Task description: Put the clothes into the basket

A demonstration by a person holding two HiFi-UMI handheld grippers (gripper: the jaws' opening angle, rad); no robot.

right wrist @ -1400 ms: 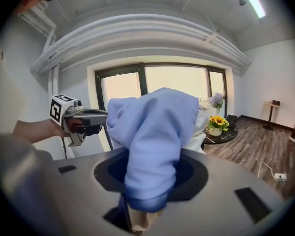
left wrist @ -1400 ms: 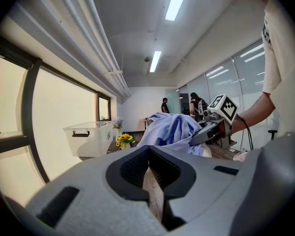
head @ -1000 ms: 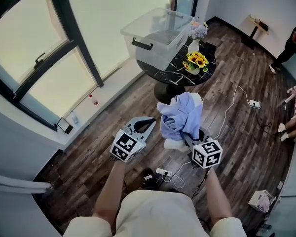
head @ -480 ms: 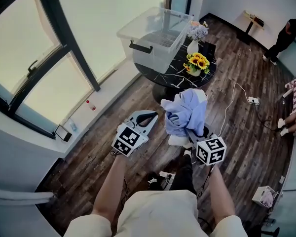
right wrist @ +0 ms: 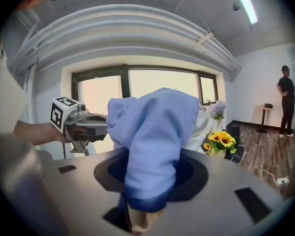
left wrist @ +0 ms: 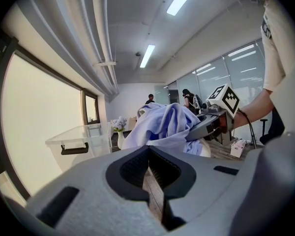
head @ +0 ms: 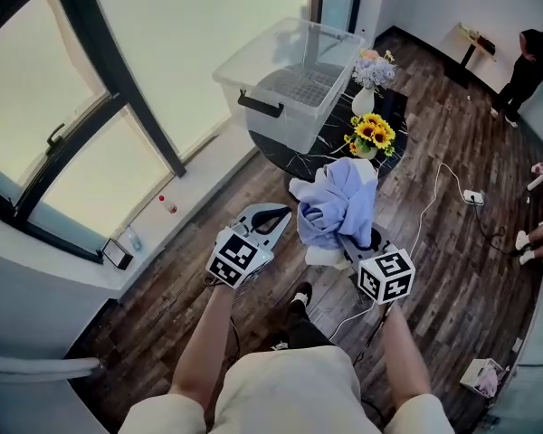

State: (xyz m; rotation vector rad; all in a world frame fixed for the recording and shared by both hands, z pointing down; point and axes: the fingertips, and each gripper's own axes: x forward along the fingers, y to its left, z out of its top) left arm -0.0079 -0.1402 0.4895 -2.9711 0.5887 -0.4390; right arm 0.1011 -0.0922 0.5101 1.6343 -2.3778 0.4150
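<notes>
A bundle of light-blue and white clothes (head: 335,208) hangs in the air over the wooden floor, and my right gripper (head: 351,239) is shut on it. In the right gripper view the cloth (right wrist: 155,136) fills the space between the jaws. My left gripper (head: 264,219) is just left of the bundle, shut and holding nothing; in its own view the jaws (left wrist: 150,157) meet with the clothes (left wrist: 160,127) beyond them. The basket, a clear plastic bin (head: 294,75) with a black handle, stands on a round black table (head: 330,143) ahead of both grippers.
Sunflowers in a vase (head: 369,134) and pale flowers in a white vase (head: 373,66) share the table beside the bin. A power strip with a white cable (head: 473,197) lies on the floor at right. A person in black (head: 528,61) stands far right. Window and sill run along the left.
Both grippers and the held clothes have come a little closer to the table and bin. The grip on the clothes is the same.
</notes>
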